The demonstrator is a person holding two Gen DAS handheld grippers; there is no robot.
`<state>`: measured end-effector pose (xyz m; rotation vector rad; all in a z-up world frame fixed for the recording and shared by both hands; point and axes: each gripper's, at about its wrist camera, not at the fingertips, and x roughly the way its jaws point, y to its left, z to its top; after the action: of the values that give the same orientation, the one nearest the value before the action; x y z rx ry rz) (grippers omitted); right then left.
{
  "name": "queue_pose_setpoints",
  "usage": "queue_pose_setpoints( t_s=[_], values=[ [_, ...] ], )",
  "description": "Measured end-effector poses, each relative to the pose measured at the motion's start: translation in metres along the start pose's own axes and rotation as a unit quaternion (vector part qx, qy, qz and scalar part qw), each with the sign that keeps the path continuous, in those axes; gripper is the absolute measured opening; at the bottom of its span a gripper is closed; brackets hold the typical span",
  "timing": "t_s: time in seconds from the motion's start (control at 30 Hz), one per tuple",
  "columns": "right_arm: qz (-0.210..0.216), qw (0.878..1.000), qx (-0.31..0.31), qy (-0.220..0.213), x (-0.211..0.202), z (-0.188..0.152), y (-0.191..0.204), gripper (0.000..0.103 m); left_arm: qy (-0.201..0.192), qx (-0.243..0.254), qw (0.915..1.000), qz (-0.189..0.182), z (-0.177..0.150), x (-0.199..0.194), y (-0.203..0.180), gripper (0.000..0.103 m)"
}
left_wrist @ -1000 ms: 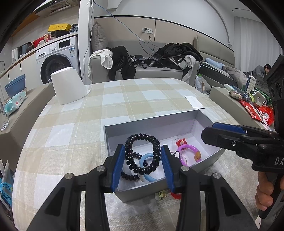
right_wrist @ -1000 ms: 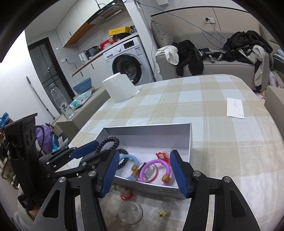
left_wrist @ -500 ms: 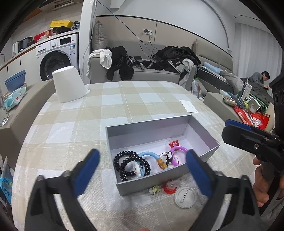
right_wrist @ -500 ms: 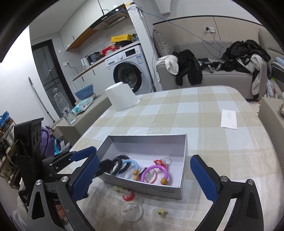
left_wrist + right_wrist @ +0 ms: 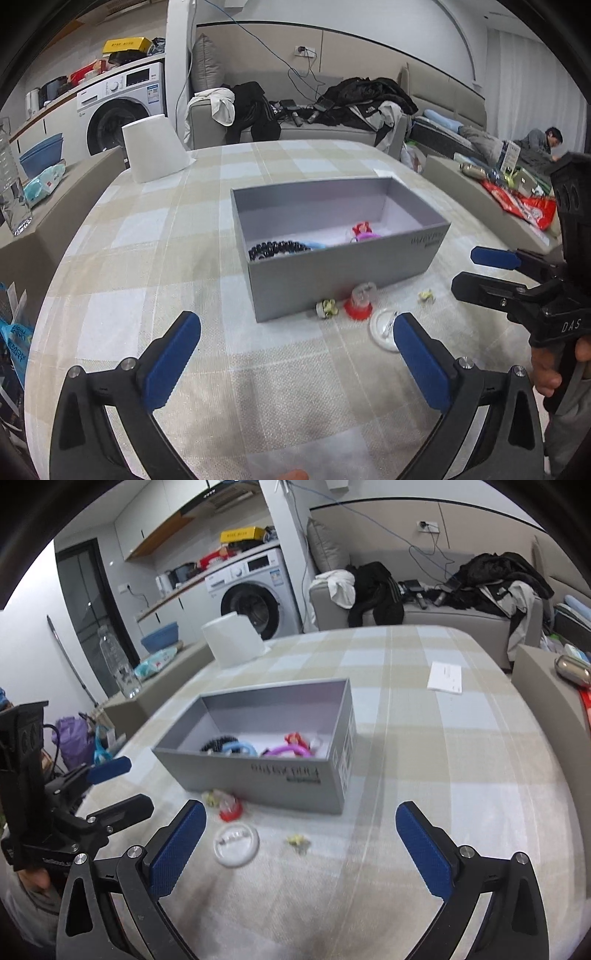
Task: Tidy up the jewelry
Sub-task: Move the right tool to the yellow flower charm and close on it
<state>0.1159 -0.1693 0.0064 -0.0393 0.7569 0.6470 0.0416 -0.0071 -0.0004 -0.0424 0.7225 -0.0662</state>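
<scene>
A grey open box (image 5: 332,273) stands on the checked tablecloth. Inside lie a black bead bracelet (image 5: 273,249), a blue bangle (image 5: 240,746) and a purple bangle (image 5: 284,751). In front of the box sit a red-based trinket (image 5: 360,302), a yellow-green charm (image 5: 327,308), a white round badge (image 5: 384,328) and a small yellow piece (image 5: 424,295). My left gripper (image 5: 295,321) hangs open and empty, short of the box's near wall. My right gripper (image 5: 301,810) is open and empty too, above the cloth just nearer than the badge (image 5: 236,843).
A white paper roll (image 5: 155,147) stands at the far left of the table, and a paper slip (image 5: 445,677) lies at the far right. Low grey benches flank the table. A sofa with clothes is behind, and a person (image 5: 543,138) lies at the far right.
My left gripper let the black bracelet drop into the box and opened wide. The right jaws also opened wide. Both grippers drew back from the box toward the near table edge.
</scene>
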Motion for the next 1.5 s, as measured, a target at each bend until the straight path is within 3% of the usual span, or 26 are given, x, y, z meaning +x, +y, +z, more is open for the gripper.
queue_pose_setpoints(
  t_s=[0.37,0.43,0.5,0.6,0.8,0.93,1.0,1.13,1.3,1.43,1.5],
  values=[
    [-0.017,0.998,-0.042,0.035,0.016,-0.013,0.012,0.101,0.015,0.009,0.9998,-0.004,-0.011,0.003,-0.002,0.101],
    [-0.024,0.998,-0.043,0.042,0.018,-0.014,0.011,0.090,0.015,0.011,0.9998,-0.003,-0.011,0.003,-0.002,0.102],
    [-0.023,0.997,-0.050,0.058,0.021,-0.014,0.010,0.062,0.016,0.011,0.9998,-0.005,-0.012,0.003,-0.002,0.102],
    [-0.023,0.995,-0.064,0.067,0.024,-0.017,0.013,0.046,0.017,0.011,0.9998,-0.007,-0.012,0.004,-0.002,0.102],
    [-0.030,0.994,-0.076,0.072,0.028,-0.017,0.017,0.029,0.018,0.012,0.9997,-0.010,-0.012,0.004,-0.002,0.102],
    [-0.041,0.993,-0.085,0.073,0.032,-0.015,0.019,0.024,0.019,0.010,0.9997,-0.013,-0.012,0.005,-0.002,0.102],
    [-0.052,0.991,-0.096,0.073,0.033,-0.015,0.022,0.016,0.020,0.010,0.9997,-0.014,-0.012,0.005,-0.002,0.102],
    [-0.045,0.991,-0.104,0.072,0.031,-0.017,0.024,0.014,0.020,0.009,0.9996,-0.015,-0.011,0.006,-0.002,0.102],
    [0.007,0.997,-0.067,0.041,0.011,-0.014,0.013,0.014,0.021,0.017,0.9995,-0.013,-0.012,0.006,-0.006,0.102],
    [0.022,0.998,-0.048,0.020,-0.002,-0.013,0.008,0.014,0.033,0.039,0.9984,-0.025,-0.012,0.007,-0.020,0.101],
    [0.022,0.999,-0.042,0.019,-0.004,-0.014,0.007,0.014,0.041,0.052,0.9970,-0.040,-0.011,0.010,-0.027,0.096]
  ],
)
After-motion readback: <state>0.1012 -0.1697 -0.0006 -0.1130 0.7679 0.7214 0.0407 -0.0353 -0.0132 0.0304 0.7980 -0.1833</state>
